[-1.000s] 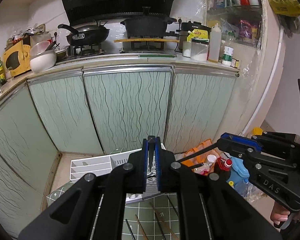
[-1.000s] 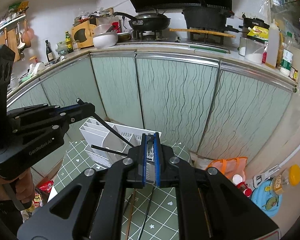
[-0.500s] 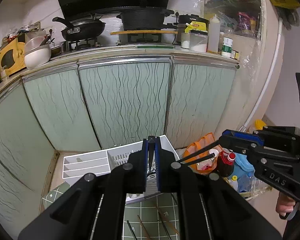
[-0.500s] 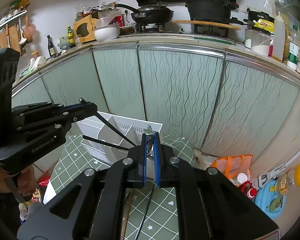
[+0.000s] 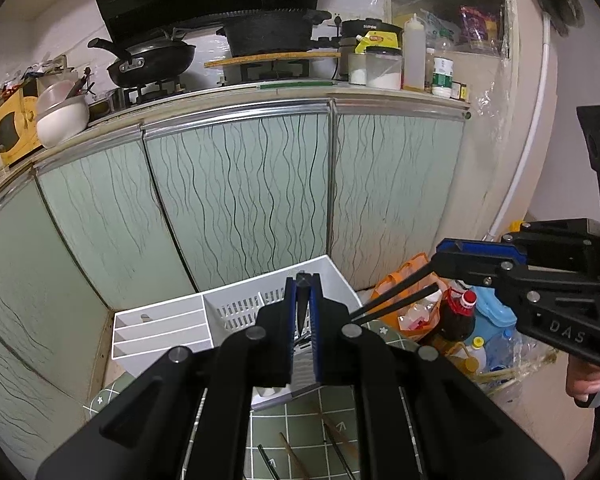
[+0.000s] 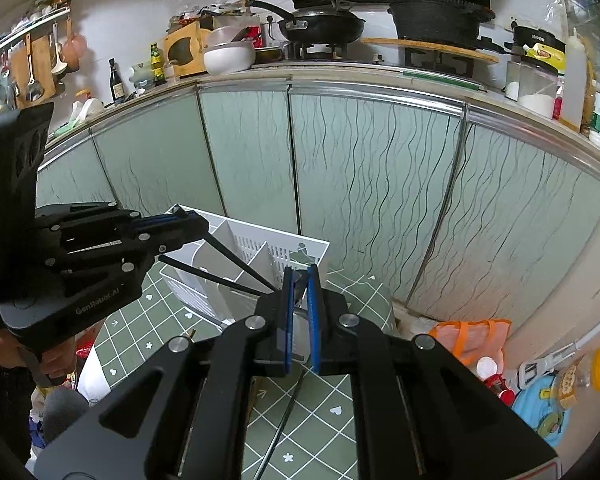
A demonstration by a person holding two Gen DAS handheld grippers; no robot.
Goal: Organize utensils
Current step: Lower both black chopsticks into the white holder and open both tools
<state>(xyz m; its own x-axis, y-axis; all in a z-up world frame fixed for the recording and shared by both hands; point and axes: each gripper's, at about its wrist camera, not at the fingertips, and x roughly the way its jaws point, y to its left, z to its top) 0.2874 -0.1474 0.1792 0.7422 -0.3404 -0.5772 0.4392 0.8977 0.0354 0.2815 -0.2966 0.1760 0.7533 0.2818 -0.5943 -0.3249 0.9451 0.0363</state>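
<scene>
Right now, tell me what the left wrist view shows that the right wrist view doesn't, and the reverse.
Only the left wrist view shows the brown chopsticks on the mat and the dark sauce bottle. Only the right wrist view shows the hanging ladles and the left gripper pinching black chopsticks. Both show the white utensil organizer, the green grid mat, the frying pan and the orange bag.
</scene>
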